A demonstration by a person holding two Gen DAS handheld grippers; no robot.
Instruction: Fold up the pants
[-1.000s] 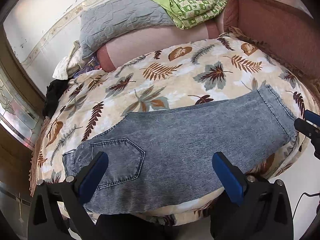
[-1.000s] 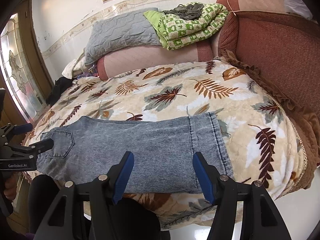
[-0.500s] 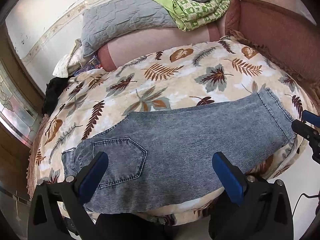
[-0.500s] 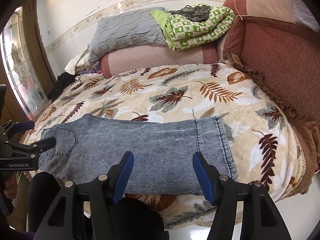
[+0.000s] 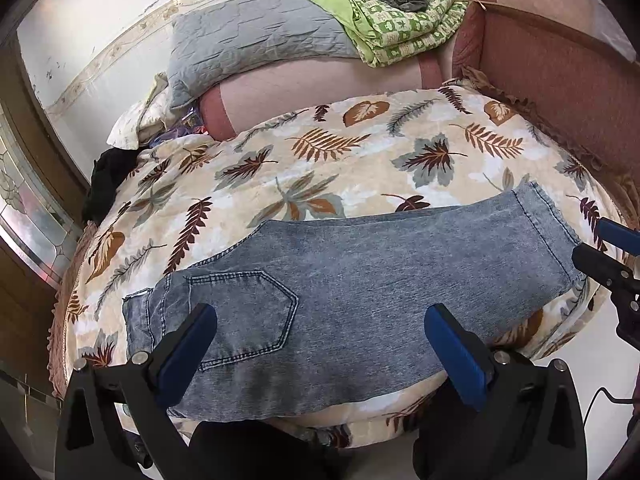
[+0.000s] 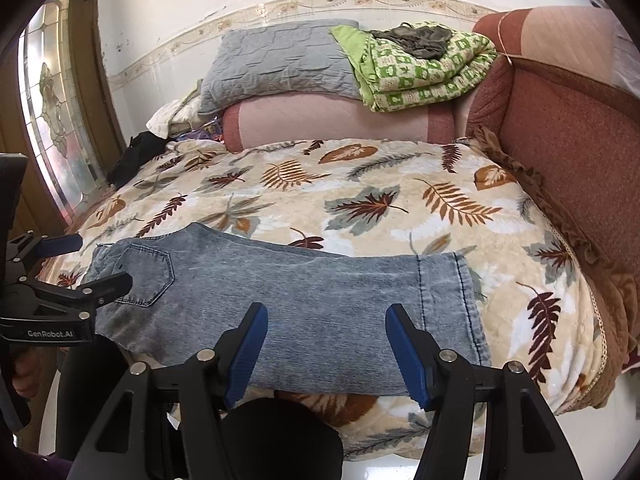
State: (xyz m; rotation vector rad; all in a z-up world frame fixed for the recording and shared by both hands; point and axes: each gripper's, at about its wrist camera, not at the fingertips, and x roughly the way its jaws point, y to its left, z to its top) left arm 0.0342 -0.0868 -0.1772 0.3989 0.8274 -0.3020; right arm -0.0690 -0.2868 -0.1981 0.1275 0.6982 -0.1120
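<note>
Closest to the cameras, both grippers hover just off the near edge of the bed with nothing in them. The left gripper has its blue pads spread wide around the pocket end, and the right gripper is open too, a bit narrower, over the hem end. The pants lie along the bed's near edge, roughly 9 to 3 o'clock, waistband at 9 and hem at 3.

Progress looks like halfway at best: the legs seem stacked into one long strip, one back pocket facing up, but no crosswise fold shows yet — that's still to do. The fabric is faded acid-wash denim with a fine ribbed weave and dark double stitching at the hem, probably stiff enough to hold a crease.

Under it, a plush leaf-print blanket — soft, a bit lumpy. Out at 12 o'clock there's a quilted grey pillow and a folded green checked quilt.
</note>
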